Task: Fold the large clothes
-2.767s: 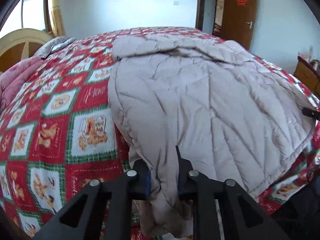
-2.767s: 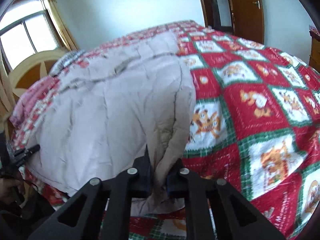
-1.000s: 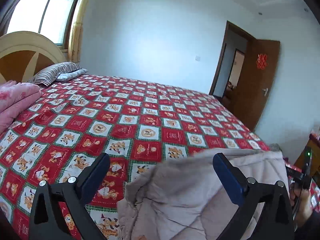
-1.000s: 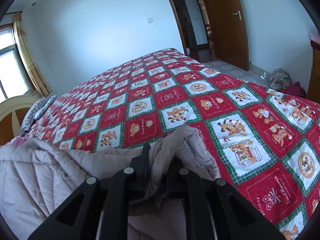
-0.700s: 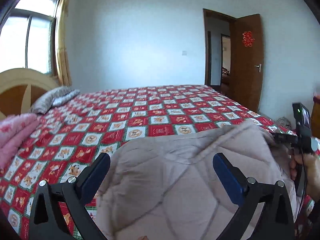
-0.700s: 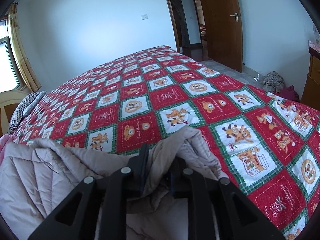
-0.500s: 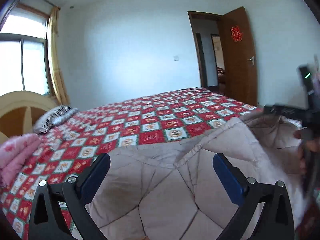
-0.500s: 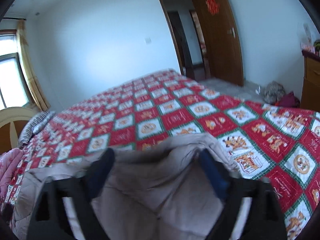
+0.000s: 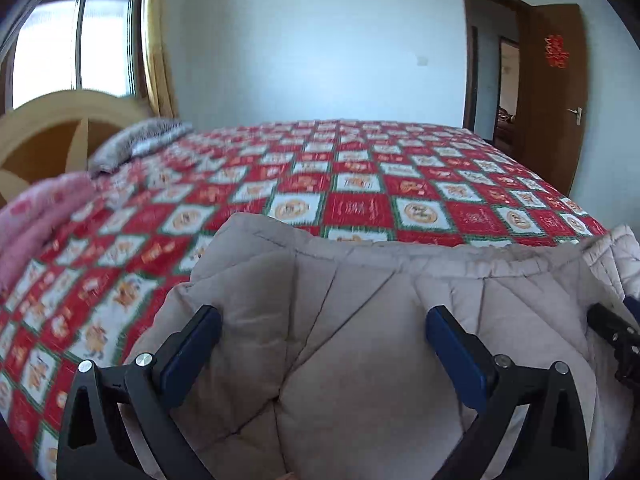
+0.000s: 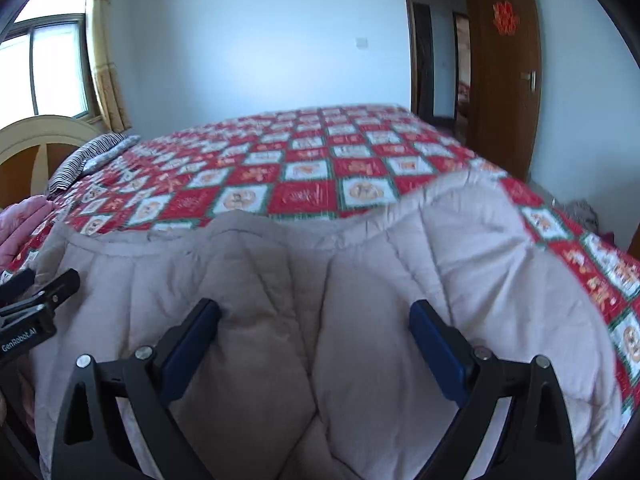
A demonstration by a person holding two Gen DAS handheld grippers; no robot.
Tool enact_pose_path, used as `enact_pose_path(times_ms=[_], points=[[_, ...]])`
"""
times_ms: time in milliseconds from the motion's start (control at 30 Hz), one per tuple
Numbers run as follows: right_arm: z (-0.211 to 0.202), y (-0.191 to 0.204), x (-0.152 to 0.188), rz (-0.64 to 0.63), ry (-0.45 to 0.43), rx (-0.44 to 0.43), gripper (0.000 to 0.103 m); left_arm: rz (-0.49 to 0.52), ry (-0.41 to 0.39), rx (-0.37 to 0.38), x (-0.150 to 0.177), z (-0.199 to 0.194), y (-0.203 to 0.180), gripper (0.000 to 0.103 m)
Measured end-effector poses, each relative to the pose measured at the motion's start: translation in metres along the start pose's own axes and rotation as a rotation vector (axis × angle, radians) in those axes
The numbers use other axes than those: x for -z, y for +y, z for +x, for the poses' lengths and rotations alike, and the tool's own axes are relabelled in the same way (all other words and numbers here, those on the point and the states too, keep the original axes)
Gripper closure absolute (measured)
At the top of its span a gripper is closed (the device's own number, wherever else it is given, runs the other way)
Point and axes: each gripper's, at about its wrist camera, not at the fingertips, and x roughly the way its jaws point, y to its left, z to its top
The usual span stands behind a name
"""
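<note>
A beige quilted padded coat [image 9: 360,320] lies folded over on the near edge of the bed; it also fills the lower half of the right wrist view [image 10: 360,288]. My left gripper [image 9: 322,344] is open and empty, its jaws wide apart above the coat. My right gripper [image 10: 314,336] is open and empty too, above the same coat. The right gripper's tip [image 9: 612,332] shows at the right edge of the left wrist view. The left gripper's body [image 10: 36,304] shows at the left edge of the right wrist view.
The bed has a red, green and white patchwork cover [image 9: 360,184]. A striped pillow [image 9: 136,140] and a wooden headboard [image 9: 44,128] are at the far left, with a pink blanket [image 9: 36,216] nearby. A brown door [image 10: 504,68] stands open at the right.
Both grippers held the coat's hem 2.8 s ago and carried it up over the coat. The left let go about a second ago, the right about half a second ago. Both now hover open.
</note>
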Motion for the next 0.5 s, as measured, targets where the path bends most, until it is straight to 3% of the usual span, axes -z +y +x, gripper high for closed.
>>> enact_pose_path(times_ms=[167,500], points=[[0.01,-0.003,0.005,0.008,0.032,0.011,0.004,-0.043,0.06,0.044,0.0,0.024,0.004,0.001],[0.017,-0.007,0.011,0.029,0.062,0.005,0.0,-0.048,0.092,0.068,0.008,0.035,0.005,0.001]])
